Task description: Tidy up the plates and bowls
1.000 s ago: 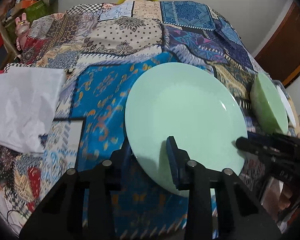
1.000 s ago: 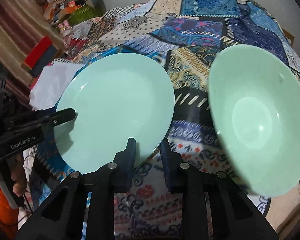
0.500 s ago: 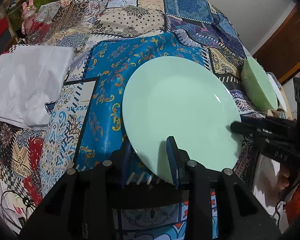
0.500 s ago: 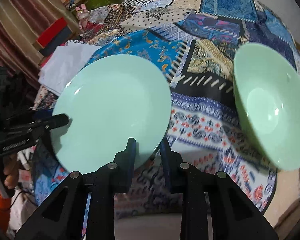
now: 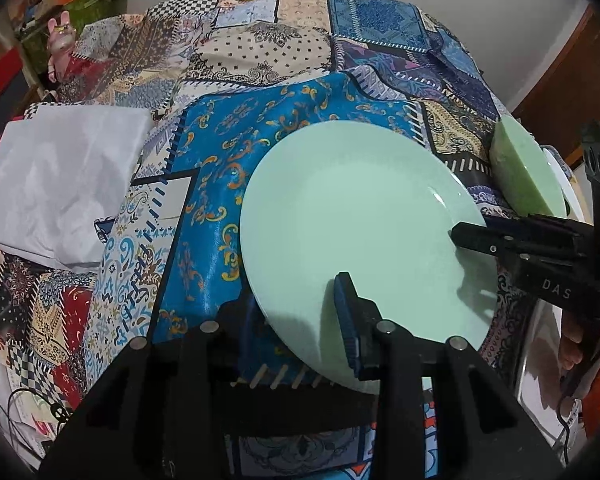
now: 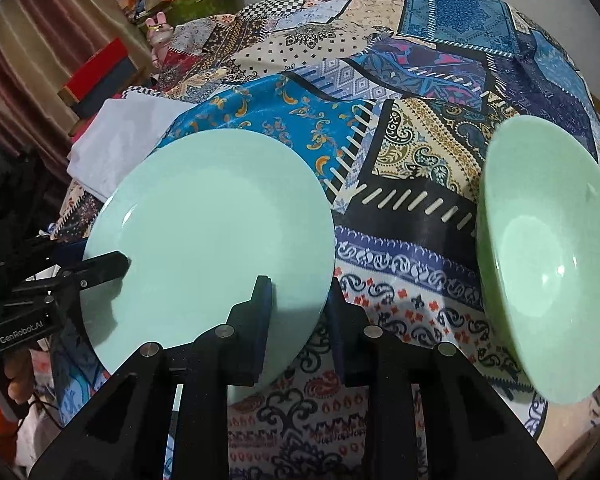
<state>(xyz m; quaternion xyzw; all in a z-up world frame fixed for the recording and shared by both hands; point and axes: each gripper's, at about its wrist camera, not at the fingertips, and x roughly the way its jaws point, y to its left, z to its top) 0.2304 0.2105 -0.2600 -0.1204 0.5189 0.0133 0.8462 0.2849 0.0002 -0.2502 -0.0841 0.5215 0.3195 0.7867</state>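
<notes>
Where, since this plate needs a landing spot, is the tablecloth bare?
Bare: the blue floral panel between the white folded cloth and the plate; the patchwork beyond it to the far edge; the black-and-paisley strip between plate and bowl. Crowded: the left by the cloth, the right by the bowl.

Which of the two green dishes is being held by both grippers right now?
The flat plate: the left gripper and right gripper both straddle its rim. The deeper bowl beside it is untouched.
</notes>
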